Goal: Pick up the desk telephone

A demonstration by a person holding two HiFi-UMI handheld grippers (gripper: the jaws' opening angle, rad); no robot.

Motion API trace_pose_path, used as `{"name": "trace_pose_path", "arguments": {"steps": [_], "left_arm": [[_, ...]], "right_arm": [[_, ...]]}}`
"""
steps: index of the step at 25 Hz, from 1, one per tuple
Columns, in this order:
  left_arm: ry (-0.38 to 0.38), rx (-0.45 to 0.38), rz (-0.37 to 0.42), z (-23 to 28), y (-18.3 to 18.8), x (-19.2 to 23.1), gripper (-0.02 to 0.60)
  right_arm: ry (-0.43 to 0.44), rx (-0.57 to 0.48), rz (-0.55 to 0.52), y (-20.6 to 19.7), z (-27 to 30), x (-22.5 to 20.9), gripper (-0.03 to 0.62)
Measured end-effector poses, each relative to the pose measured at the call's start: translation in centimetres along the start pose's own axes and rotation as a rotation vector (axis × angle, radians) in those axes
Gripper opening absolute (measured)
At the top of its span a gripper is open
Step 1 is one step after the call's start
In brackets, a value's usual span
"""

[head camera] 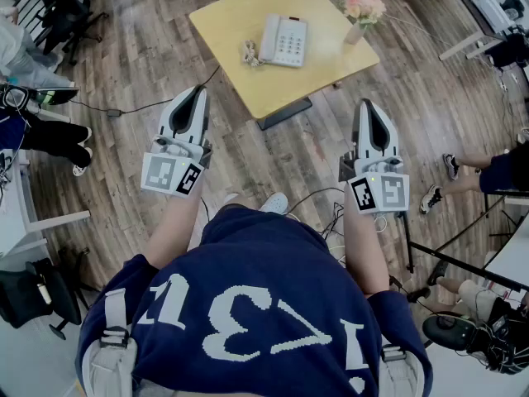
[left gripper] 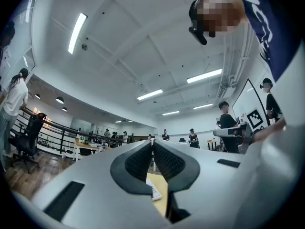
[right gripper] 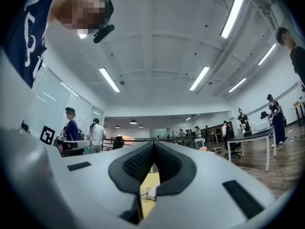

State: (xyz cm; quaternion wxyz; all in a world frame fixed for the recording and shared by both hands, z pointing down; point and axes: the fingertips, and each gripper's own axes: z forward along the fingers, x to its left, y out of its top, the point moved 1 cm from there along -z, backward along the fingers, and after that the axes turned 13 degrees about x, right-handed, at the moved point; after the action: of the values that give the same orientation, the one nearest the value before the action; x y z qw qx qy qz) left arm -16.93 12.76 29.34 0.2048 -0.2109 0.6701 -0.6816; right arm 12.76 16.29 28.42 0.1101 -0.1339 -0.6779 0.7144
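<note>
Hanging back from the square yellow wooden table (head camera: 240, 19), with the white-and-grey left gripper (head camera: 197, 91) and its twin, the right gripper (head camera: 368, 106), carried side by side at waist level, noses tipped a touch upward. Looks like a ready carry, not a reach. Clenched tight in both gripper views, ribbed black pads (left gripper: 138, 162) pressed together, pinching nothing.

Sitting well ahead, mid-table: the white push-button desk telephone (head camera: 283, 40), with its handset (head camera: 269, 38) cradled along the left side and a curly cord (head camera: 250, 53) bunched just beside. Lying flat on its base, so probably easy to come at from this side.

Off at the table's right corner, a small pale vase (head camera: 355, 33), upright, holding pink flowers (head camera: 364, 4), apart from the phone. No approach begun yet.
</note>
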Motion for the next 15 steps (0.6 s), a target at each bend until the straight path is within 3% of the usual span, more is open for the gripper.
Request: {"name": "trace_pose_path", "arguments": {"steps": [6, 15], "left_arm": [[-0.003, 0.0, -0.008, 1.0, 0.0, -0.5, 0.026], [0.018, 0.013, -0.006, 1.4, -0.3, -0.9, 0.026]], "right_arm": [[0.016, 0.003, -0.008, 0.2, 0.5, -0.3, 0.025], [0.052, -0.01, 0.073, -0.1, 1.3, -2.3, 0.025]]}}
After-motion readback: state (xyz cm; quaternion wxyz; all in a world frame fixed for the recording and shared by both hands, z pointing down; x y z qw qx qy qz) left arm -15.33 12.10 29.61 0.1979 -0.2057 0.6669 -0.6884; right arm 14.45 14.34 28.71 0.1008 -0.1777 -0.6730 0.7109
